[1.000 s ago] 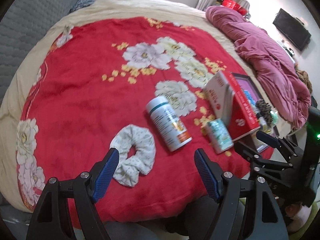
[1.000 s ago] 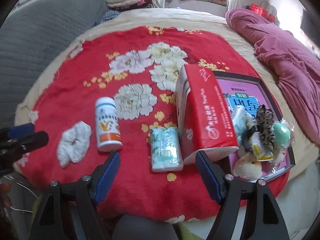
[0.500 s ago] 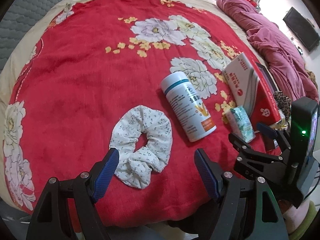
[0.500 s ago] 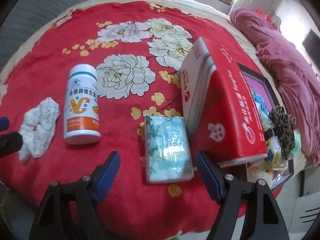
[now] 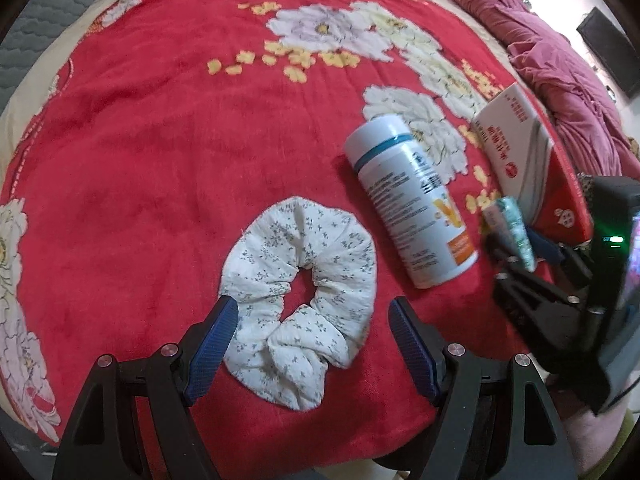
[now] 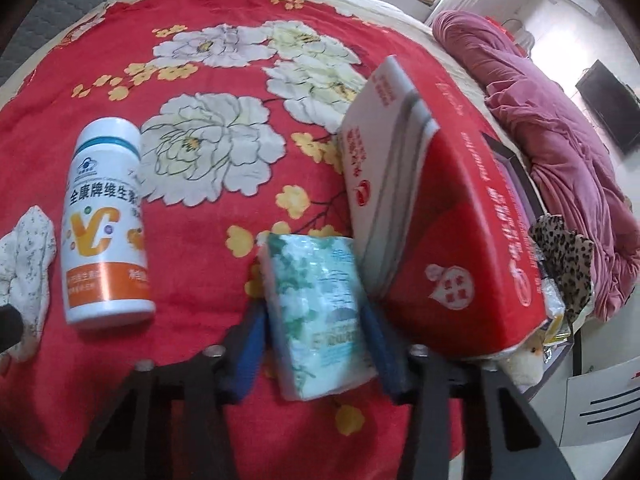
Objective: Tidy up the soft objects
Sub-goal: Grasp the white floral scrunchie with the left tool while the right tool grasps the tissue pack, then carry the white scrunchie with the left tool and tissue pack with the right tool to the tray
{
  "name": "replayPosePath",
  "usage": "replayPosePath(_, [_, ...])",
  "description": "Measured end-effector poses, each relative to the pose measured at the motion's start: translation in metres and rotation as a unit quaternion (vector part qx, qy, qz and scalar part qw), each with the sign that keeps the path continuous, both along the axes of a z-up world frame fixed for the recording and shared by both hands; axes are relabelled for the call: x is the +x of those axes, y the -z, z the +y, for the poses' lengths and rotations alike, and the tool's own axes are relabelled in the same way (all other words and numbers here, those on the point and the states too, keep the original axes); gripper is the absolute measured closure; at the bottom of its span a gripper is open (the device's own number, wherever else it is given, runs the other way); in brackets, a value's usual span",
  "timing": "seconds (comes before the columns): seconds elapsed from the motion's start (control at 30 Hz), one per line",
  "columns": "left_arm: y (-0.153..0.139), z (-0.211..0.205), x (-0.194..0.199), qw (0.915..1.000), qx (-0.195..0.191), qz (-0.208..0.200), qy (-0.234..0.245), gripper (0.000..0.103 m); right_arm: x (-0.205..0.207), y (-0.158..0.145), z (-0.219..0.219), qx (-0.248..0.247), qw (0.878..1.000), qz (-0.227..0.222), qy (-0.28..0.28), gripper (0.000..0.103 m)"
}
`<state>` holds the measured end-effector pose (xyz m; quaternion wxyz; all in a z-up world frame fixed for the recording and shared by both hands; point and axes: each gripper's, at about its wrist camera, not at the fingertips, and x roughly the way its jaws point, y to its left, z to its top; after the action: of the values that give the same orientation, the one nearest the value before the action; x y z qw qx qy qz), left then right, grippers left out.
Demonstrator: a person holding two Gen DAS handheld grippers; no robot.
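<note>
Bed: red floral blanket (image 5: 160, 160) covered it, pink quilt (image 6: 560, 152) beyond.
Left gripper (image 5: 312, 344): spread, straddling the scrunchie (image 5: 304, 280).
Right gripper (image 6: 316, 340): closing around the tissue pack (image 6: 320, 304), beside the bottle (image 6: 104, 224).

On the blanket (image 5: 160, 160), the scrunchie (image 5: 304, 300) lies between my left gripper's (image 5: 314, 344) fingers, the bottle (image 5: 412, 200) to its right. The tissue pack (image 6: 320, 312) lies between my right gripper's (image 6: 316, 344) closing jaws, the box (image 6: 448, 240) just right of it.
</note>
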<state>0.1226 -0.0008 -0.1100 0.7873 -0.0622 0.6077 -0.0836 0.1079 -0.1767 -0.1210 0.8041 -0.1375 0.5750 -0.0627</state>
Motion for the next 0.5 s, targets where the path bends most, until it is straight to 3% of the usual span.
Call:
replayPosePath(0.27, [0.022,-0.006,0.013,0.9996,0.026,0.001,-0.008,0.024,-0.008,-0.018,-0.01,0.056,0.998,-0.008,-0.007,0.065])
replayPosePath(0.33, [0.022,-0.003,0.016,0.9995,0.026,0.001,-0.016,0.034,-0.011,-0.025,-0.011,0.075,0.997,-0.01,-0.01,0.065])
replayPosePath(0.4, [0.019,0.001,0.019,0.9992,0.03,0.001,-0.026,0.069,-0.014,-0.034,-0.01,0.094,0.995,-0.015,-0.018,0.065])
replayPosePath(0.5, [0.015,0.007,0.022,0.9994,0.002,0.007,-0.034,0.09,-0.016,-0.047,-0.011,0.113,0.993,-0.024,-0.023,0.065])
